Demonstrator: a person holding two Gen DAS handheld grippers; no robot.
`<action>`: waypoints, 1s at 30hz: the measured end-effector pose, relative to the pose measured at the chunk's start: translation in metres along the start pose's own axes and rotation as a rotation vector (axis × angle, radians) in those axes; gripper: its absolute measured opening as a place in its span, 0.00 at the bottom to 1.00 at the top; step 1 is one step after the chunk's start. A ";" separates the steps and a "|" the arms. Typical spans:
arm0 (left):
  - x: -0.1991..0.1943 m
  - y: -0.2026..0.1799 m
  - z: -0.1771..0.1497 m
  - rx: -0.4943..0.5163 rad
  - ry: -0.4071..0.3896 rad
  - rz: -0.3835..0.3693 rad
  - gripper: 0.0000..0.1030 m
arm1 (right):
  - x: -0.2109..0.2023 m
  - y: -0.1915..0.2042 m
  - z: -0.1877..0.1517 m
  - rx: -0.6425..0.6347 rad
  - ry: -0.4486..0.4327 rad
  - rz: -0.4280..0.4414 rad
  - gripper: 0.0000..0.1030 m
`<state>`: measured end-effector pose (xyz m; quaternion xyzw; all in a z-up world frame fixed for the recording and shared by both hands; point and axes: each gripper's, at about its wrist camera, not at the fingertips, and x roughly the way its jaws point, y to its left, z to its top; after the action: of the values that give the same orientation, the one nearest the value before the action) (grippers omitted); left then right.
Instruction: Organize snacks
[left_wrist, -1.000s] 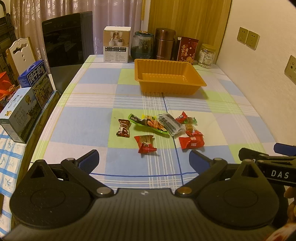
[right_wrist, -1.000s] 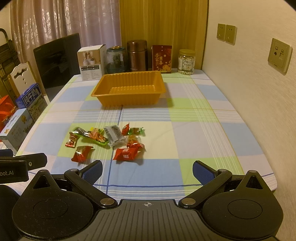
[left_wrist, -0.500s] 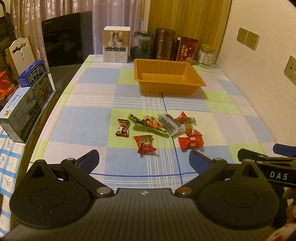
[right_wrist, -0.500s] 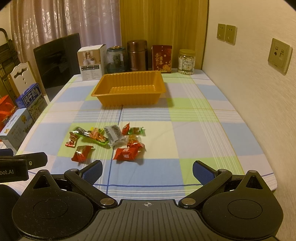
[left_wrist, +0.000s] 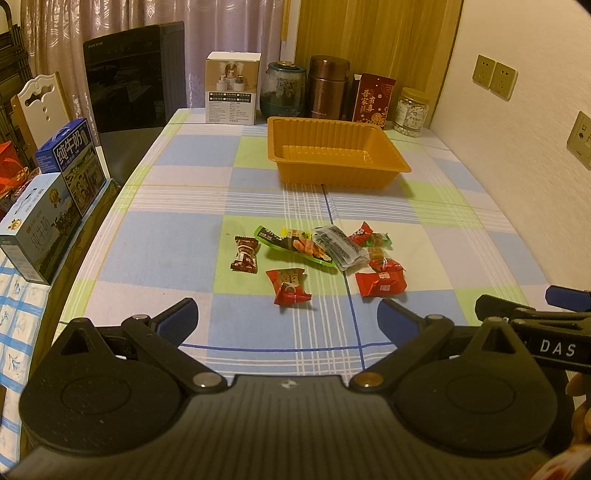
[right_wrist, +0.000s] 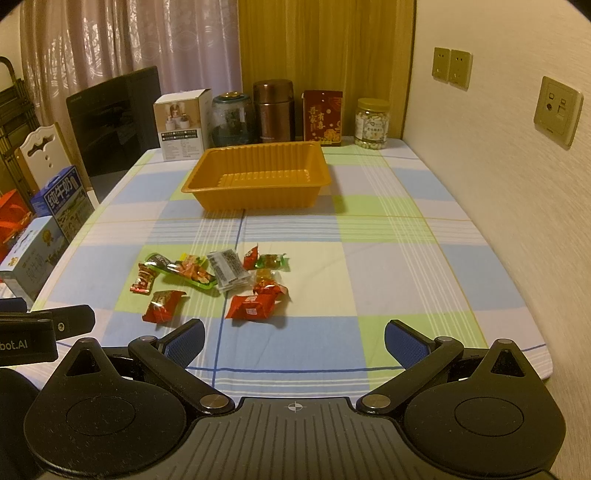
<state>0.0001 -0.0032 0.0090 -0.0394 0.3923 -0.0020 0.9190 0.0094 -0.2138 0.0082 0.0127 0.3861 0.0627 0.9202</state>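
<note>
Several wrapped snacks (left_wrist: 317, 254) lie clustered mid-tabletop, toward its near edge, well short of the empty orange tray (left_wrist: 334, 155) near the far edge. Both the left gripper (left_wrist: 286, 317) and right gripper (right_wrist: 293, 338) hover spread wide, empty. Best to take an outlying packet first, pinching the wrapper's body.

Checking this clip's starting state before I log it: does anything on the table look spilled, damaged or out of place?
Nothing damaged or spilled. The wrapped snacks lie loose in a small cluster on the checked tablecloth, a few overlapping, while the orange tray behind them sits empty and level. Both sets of tongs, left and right, are open and hold nothing.
</note>
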 end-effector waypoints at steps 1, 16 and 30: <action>0.000 0.000 0.000 0.000 0.000 -0.001 1.00 | 0.000 0.000 0.000 0.001 -0.001 0.000 1.00; 0.001 0.000 0.000 -0.001 -0.002 -0.002 1.00 | -0.002 -0.002 0.001 0.003 -0.003 -0.002 1.00; 0.001 0.001 0.001 -0.001 -0.003 -0.004 1.00 | -0.002 -0.003 0.002 0.005 -0.004 -0.003 1.00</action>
<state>0.0014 -0.0023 0.0089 -0.0409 0.3909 -0.0037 0.9195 0.0099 -0.2172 0.0112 0.0144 0.3845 0.0603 0.9211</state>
